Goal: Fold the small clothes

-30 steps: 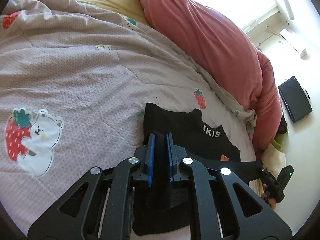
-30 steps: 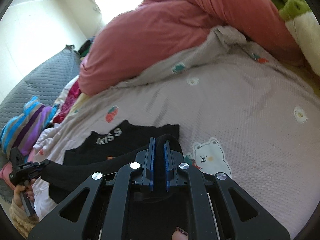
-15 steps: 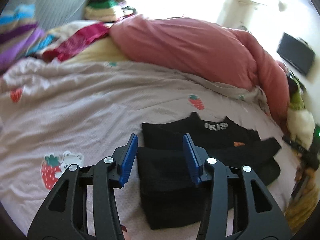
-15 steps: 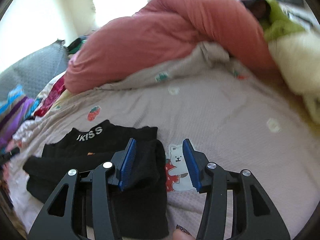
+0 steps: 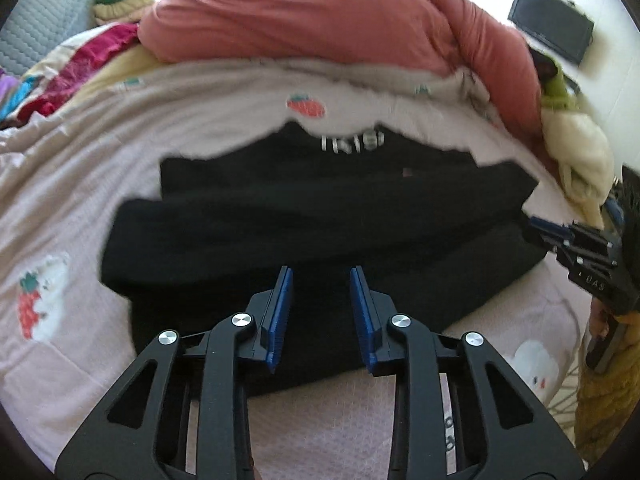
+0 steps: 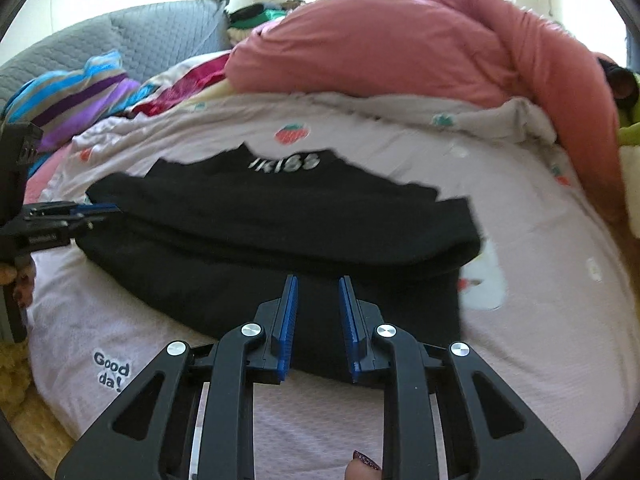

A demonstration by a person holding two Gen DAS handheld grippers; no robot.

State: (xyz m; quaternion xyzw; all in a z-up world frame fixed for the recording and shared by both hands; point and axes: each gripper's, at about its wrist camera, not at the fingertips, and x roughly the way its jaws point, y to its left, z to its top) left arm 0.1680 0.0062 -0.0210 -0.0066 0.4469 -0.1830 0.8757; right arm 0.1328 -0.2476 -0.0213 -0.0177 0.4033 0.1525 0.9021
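Observation:
A black top point(image 5: 320, 200) with white lettering point(image 5: 352, 142) at the collar lies folded on the pale quilt point(image 5: 60, 200), its sleeves laid across the body. My left gripper point(image 5: 320, 272) hovers over the top's near edge, its jaws closing with nothing pinched between them. In the right wrist view the same top point(image 6: 280, 220) lies ahead, and my right gripper point(image 6: 319, 280) is over its near edge, jaws closing and empty too. Each gripper shows in the other's view: the right gripper point(image 5: 560, 232) by the top's right end, the left gripper point(image 6: 76, 212) by its left end.
A bulky pink duvet point(image 5: 320, 20) is heaped along the far side of the bed. Striped clothes point(image 6: 72, 96) and a grey cushion point(image 6: 140, 36) lie at the far left. A cream and green plush point(image 5: 576, 148) sits at the right. The quilt's front edge is close below me.
Both grippers were shut on black cloth a second ago, then let it go with jaws wide. Now the jaws are narrower, both views have rolled level, and the top lies folded.

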